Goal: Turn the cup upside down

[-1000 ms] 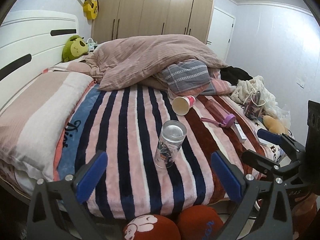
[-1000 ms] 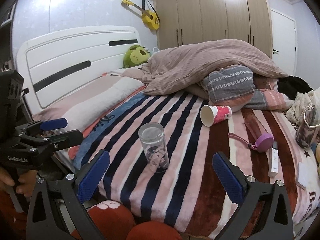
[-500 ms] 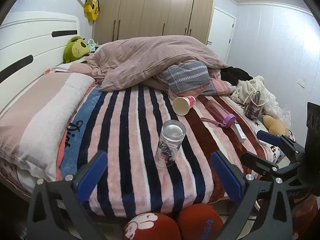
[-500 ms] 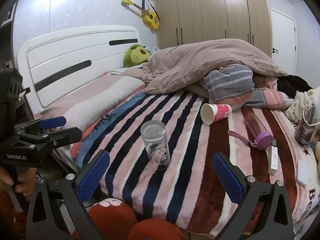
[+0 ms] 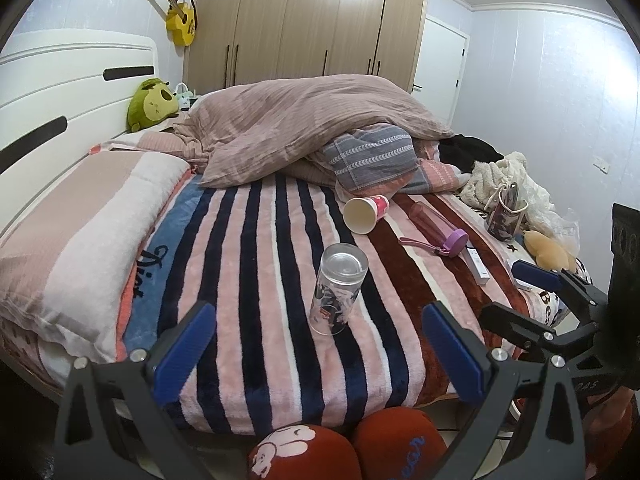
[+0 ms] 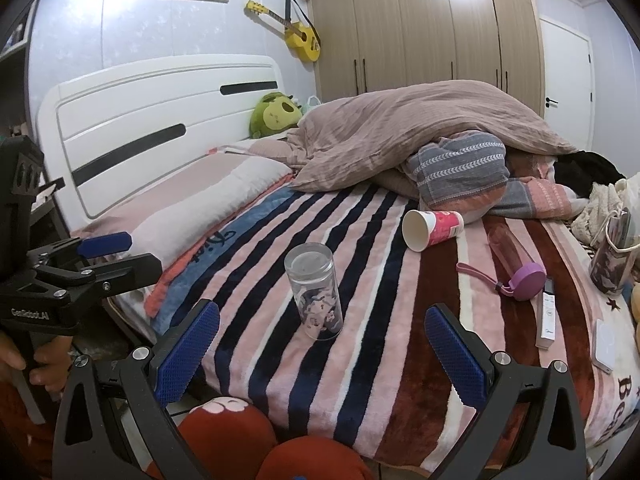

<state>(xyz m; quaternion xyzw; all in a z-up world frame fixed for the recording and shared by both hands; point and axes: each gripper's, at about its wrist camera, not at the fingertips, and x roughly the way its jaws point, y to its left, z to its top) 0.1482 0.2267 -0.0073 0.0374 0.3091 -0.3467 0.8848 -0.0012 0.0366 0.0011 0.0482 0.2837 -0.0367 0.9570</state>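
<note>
A clear glass cup (image 5: 337, 289) with a printed picture stands on the striped blanket (image 5: 256, 280), near the bed's front edge. It also shows in the right wrist view (image 6: 315, 290). It leans slightly on the soft surface. My left gripper (image 5: 320, 348) is open and empty, held short of the cup. My right gripper (image 6: 322, 348) is open and empty, also short of the cup. Each gripper shows at the side of the other's view.
A paper cup (image 5: 365, 213) lies on its side further back. A pink bottle with a purple lid (image 5: 438, 229) and a white remote (image 5: 476, 261) lie to the right. A pillow (image 5: 80, 232) lies left, a heaped duvet (image 5: 304, 120) behind. Red slippers (image 5: 344, 448) sit below.
Both grippers have drifted slightly; the cup sits a little nearer the middle of each view. Nothing was grasped or moved on the bed.
</note>
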